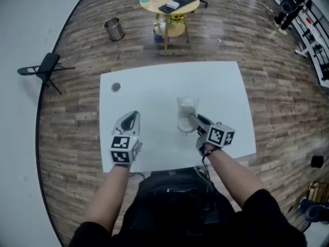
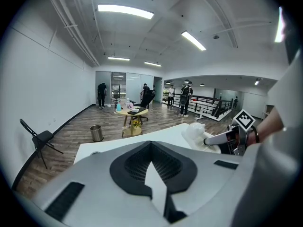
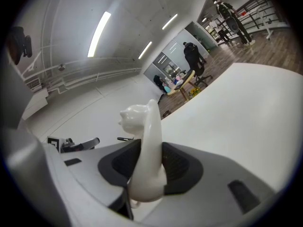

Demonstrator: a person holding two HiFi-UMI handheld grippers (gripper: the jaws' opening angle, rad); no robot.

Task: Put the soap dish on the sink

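The soap dish [image 1: 186,111] is white and glossy, with a raised animal-shaped end [image 3: 135,113]. It is held edge-on above the middle of the white table [image 1: 154,81]. My right gripper [image 1: 192,119] is shut on its near rim, and the dish stands up between the dark pads [image 3: 179,167]. In the left gripper view the dish [image 2: 198,131] shows at the right, with the right gripper [image 2: 223,138] behind it. My left gripper [image 1: 132,115] hovers over the table's left front part, shut and holding nothing. No sink shows in any view.
A small grey round disc [image 1: 115,87] lies on the table's far left corner. Beyond the table are a metal bin [image 1: 114,29], a round wooden table [image 1: 169,4] with a keyboard, and a folding chair [image 1: 45,67]. The table's front edge is close to my body.
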